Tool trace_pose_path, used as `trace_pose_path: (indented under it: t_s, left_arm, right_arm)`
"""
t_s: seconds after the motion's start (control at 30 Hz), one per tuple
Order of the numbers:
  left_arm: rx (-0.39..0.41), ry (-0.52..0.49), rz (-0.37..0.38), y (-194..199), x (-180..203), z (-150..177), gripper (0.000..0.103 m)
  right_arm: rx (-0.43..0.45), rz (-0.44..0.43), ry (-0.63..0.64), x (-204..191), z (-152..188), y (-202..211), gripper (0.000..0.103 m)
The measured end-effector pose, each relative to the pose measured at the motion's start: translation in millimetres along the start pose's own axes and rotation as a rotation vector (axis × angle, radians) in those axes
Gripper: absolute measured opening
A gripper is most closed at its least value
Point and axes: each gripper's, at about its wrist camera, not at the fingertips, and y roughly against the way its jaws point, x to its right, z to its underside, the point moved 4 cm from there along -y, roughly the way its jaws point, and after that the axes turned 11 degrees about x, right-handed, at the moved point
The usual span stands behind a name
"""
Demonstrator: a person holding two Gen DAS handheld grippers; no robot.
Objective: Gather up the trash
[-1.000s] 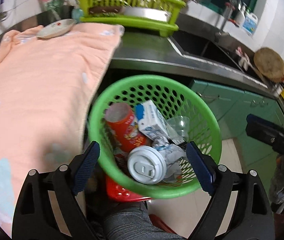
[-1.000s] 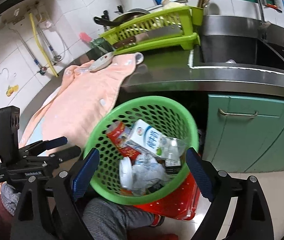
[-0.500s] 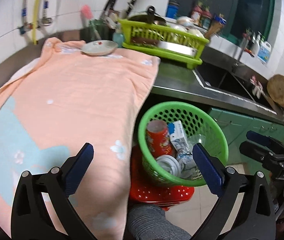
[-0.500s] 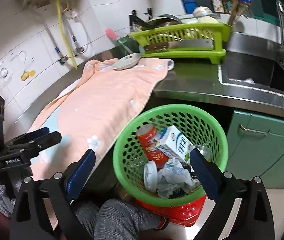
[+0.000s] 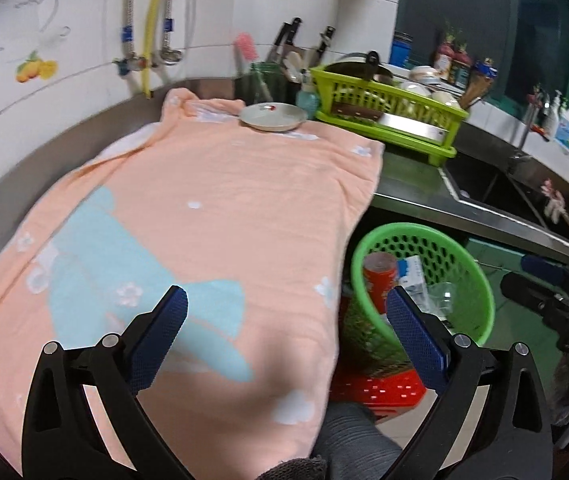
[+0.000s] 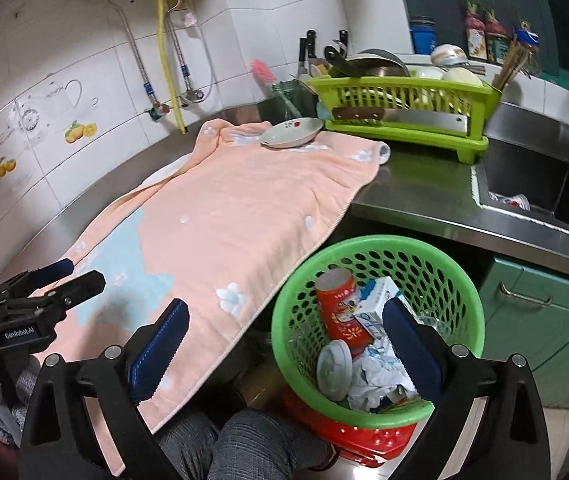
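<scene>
Your green perforated plastic basket [image 6: 376, 320] stands on a red plastic stool [image 6: 364, 440] below the counter edge, just beside the hanging hem of the peach towel with a pale blue figure [image 6: 244, 220]. It already holds a red printed can [image 6: 338, 308], a white and blue carton [image 6: 376, 306], a round white cup lid [image 6: 334, 368] and crumpled white paper [image 6: 372, 376]; a piece of clear plastic appears to lie behind them.

In my judgement, collection is largely done. The towel carries no loose rubbish that either view shows; only a pale shallow dish with a red mark [image 6: 292, 132] rests at its far end, and that reads as crockery, not trash. Something white and red lies in the steel sink [image 6: 524, 184]; you cannot tell from here whether it is waste.

Your left gripper [image 5: 284, 320] has its jaws spread wide over the towel, nothing between them. Your right gripper [image 6: 284, 328] is opening its jaws, and they hold nothing.

Legible writing: "GenRobot.AI" on the body of the left gripper as seen from the right wrist. The printing on the can and carton is too small to read.
</scene>
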Motion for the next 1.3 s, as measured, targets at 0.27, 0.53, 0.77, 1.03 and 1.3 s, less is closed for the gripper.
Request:
trace_pose_path:
  t_s: [0.27, 0.53, 0.77, 1.03, 1.3]
  left_arm:
    - [0.013, 0.012, -0.048, 10.5, -16.5, 3.7, 0.098]
    - [0.028, 0.016, -0.074, 18.8, -24.1, 9.6, 0.098]
    - [0.043, 0.033, -0.088, 21.6, -26.3, 11.1, 0.098]
    - [0.105, 0.037, -0.120, 32.1, -25.4, 3.3, 0.098]
    - [0.167, 0.025, -0.125, 43.1, -21.0, -9.2, 0.098]
  right_arm:
    - [0.037, 0.028, 0.040, -18.5, 2.0, 4.3, 0.094]
    - [0.054, 0.044, 0.058, -26.4, 3.8, 8.6, 0.094]
    - [0.061, 0.054, 0.077, -31.7, 5.8, 8.4, 0.095]
    - [0.088, 0.071, 0.080, -31.2, 5.4, 15.0, 0.095]
    - [0.123, 0.086, 0.059, -29.0, 1.2, 26.0, 0.095]
